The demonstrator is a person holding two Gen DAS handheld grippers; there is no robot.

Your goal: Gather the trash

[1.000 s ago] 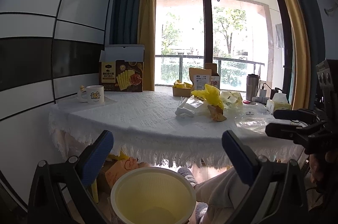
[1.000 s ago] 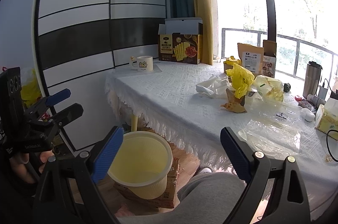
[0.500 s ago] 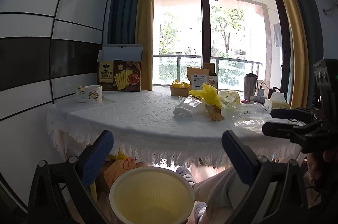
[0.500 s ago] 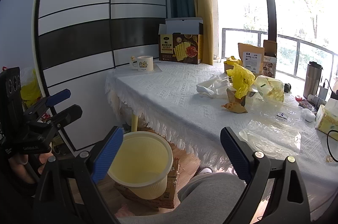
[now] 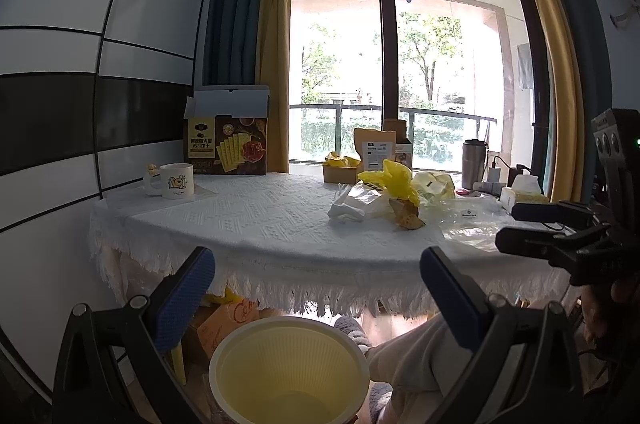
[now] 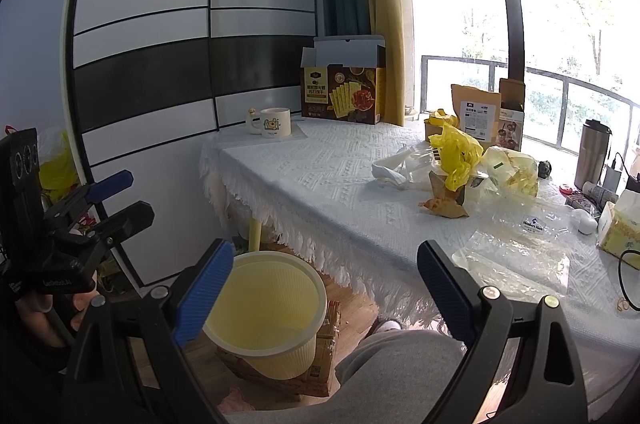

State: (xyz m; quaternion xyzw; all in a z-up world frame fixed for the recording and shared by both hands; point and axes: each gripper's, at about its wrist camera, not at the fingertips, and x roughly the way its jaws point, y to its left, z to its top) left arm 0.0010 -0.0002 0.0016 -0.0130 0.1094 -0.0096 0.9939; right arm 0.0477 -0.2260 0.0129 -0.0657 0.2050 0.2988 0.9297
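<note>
A pale yellow ribbed bin (image 5: pixel 288 372) stands on the floor in front of the table, just below my open, empty left gripper (image 5: pixel 318 298). On the white tablecloth lies a heap of trash: a yellow plastic bag (image 5: pixel 394 180), white plastic wrap (image 5: pixel 352 204), crumpled brown paper (image 5: pixel 406 216) and clear plastic bags (image 5: pixel 472 228). In the right wrist view my right gripper (image 6: pixel 324 288) is open and empty above the bin (image 6: pixel 272 304). The yellow bag (image 6: pixel 456 152), brown paper (image 6: pixel 444 204) and a clear bag (image 6: pixel 516 260) lie beyond it.
Also on the table (image 6: pixel 320 192) are a mug (image 6: pixel 274 122), an opened cracker box (image 6: pixel 344 92), a kraft pouch (image 6: pixel 476 116), a steel tumbler (image 6: pixel 596 152) and a tissue pack (image 6: pixel 620 228). A person's grey-trousered leg (image 6: pixel 400 364) is beside the bin, which stands on a cardboard box (image 6: pixel 320 364).
Almost nothing: the left wrist view has drifted slightly, and both grippers stay open and empty.
</note>
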